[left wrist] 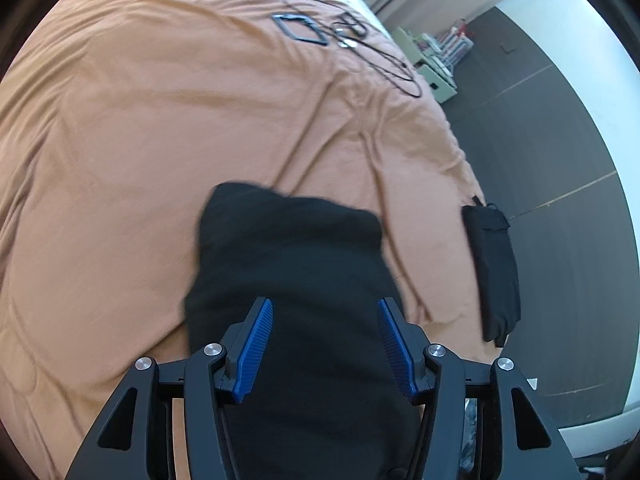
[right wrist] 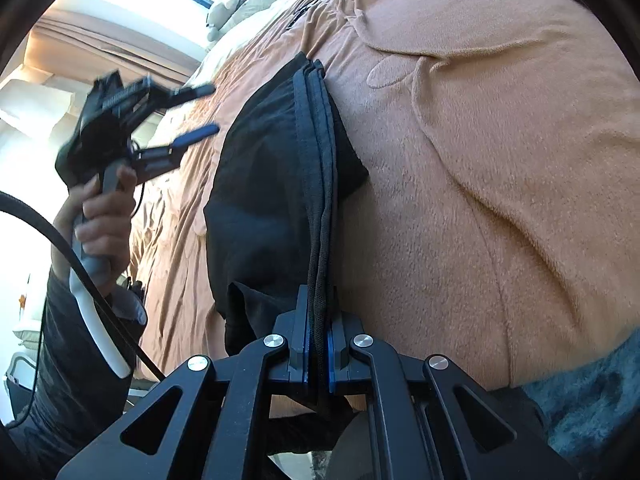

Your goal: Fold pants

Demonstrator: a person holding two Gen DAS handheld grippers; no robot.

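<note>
- Black pants [left wrist: 292, 264] lie in a folded bundle on an orange-brown blanket [left wrist: 120, 140] spread across a bed, near the blanket's edge closest to the person.
- The left gripper [left wrist: 325, 340] hovers above the bundle with its blue-padded fingers [left wrist: 256, 344] spread apart; nothing is caught between them, and the dark cloth shows below the gap.
- Seen from the right wrist camera, the same left gripper [right wrist: 202, 110] is blurred and raised off the bed, its two fingers parted, gripped at the handle by the person's hand [right wrist: 102, 220].
- The right gripper [right wrist: 318, 344] is clenched on a stitched edge of the pants [right wrist: 260, 184], with several layers of fabric stacked together and pinched between its blue pads.
- From that pinch the layered hem [right wrist: 316, 152] runs straight away from the gripper across the blanket [right wrist: 480, 160].
- A second dark garment [left wrist: 494, 268] drapes over the bed's far side, well apart from the bundle.
- A black cable [left wrist: 384, 60] and a small dark frame [left wrist: 300, 29] rest farther up the blanket.
- Dark flooring [left wrist: 540, 140] and a pale wall show beyond the bed.
</note>
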